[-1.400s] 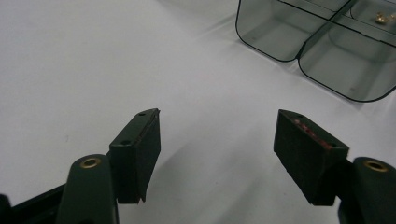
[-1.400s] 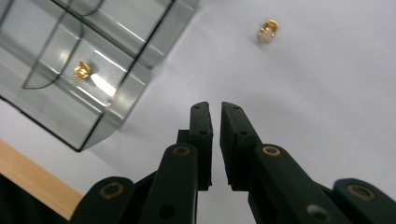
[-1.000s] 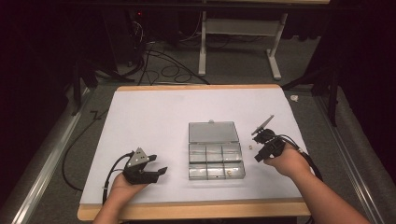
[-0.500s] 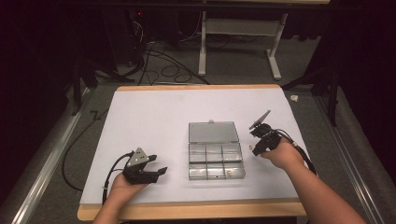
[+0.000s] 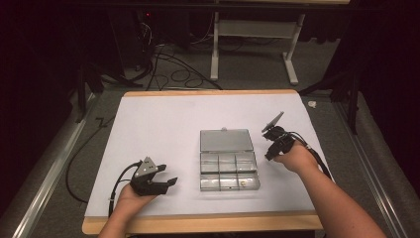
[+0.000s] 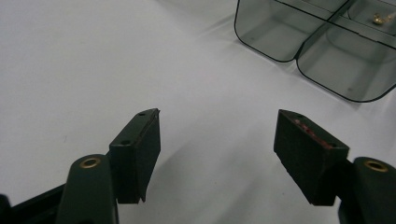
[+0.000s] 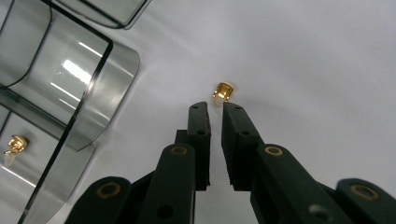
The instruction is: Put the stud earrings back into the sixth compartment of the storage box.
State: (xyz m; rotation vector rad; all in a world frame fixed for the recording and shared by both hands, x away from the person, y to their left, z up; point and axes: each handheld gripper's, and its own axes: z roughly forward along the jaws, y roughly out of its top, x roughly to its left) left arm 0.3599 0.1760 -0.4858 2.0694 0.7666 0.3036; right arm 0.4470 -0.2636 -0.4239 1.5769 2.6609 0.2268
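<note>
A clear plastic compartment box [image 5: 229,174] lies mid-table with its lid [image 5: 226,140] folded open behind it. One small brass piece [image 5: 242,182] sits in a front compartment, also seen as the brass piece [image 7: 14,144] through the box wall. Another brass piece [image 7: 223,92] lies on the white table just beyond the tips of my right gripper [image 7: 215,114]. Those jaws stand a narrow gap apart with nothing between them. The right gripper [image 5: 269,154] hovers just right of the box. My left gripper [image 5: 168,182] rests at the front left, wide open and empty, facing the box corner [image 6: 299,51].
The white table top [image 5: 163,129] has a wooden edge along the front. Cables trail from both grippers. Beyond the far edge are floor cables and a white table frame [image 5: 252,34].
My right gripper has shifted a little away from me and toward the box's right side. The left hand has stayed still.
</note>
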